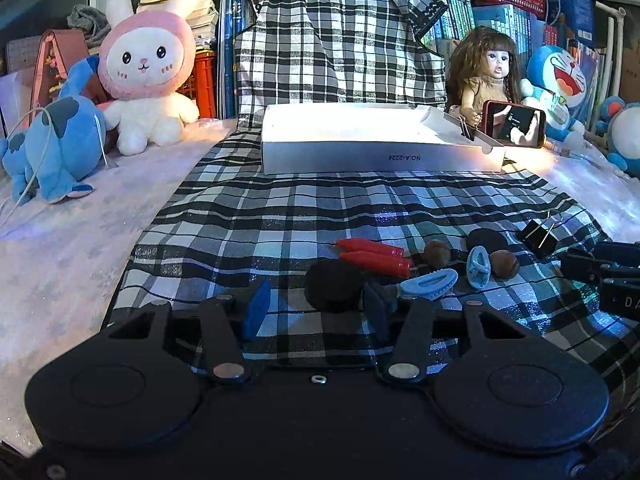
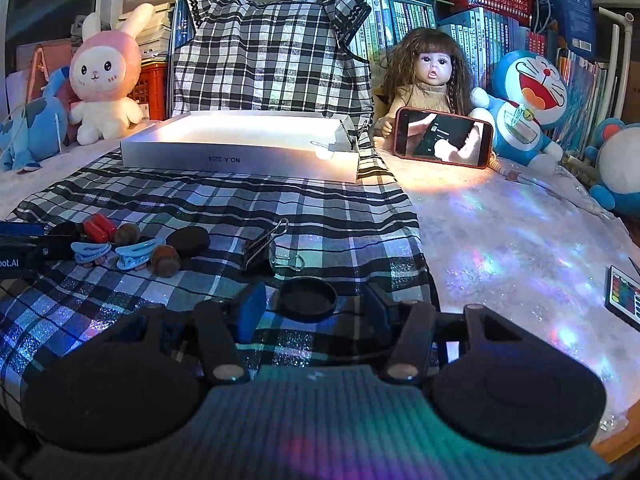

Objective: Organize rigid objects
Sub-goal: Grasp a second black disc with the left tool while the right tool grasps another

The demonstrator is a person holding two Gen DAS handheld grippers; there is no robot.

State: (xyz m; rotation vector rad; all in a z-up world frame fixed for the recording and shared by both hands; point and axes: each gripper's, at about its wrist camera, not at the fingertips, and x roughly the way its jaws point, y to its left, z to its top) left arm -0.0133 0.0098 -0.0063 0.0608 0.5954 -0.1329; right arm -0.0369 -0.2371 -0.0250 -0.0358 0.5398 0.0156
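Observation:
Small items lie on the plaid cloth [image 1: 280,216]: two red pieces [image 1: 374,257], brown nuts [image 1: 505,264], blue hair clips [image 1: 430,283], black round discs and a black binder clip [image 1: 538,236]. My left gripper [image 1: 316,304] is open, its fingers either side of a black round disc [image 1: 334,285]. My right gripper [image 2: 310,308] is open around a black round lid [image 2: 308,298]; the binder clip [image 2: 260,254] lies just beyond it. A white shallow box [image 1: 380,140] stands farther back, with a binder clip inside [image 2: 320,146].
A pink rabbit plush [image 1: 148,68], a blue plush [image 1: 56,144], a doll [image 2: 430,80] holding a phone [image 2: 444,136] and Doraemon toys [image 2: 528,108] line the back. Books stand behind. A remote [image 2: 626,296] lies at the right.

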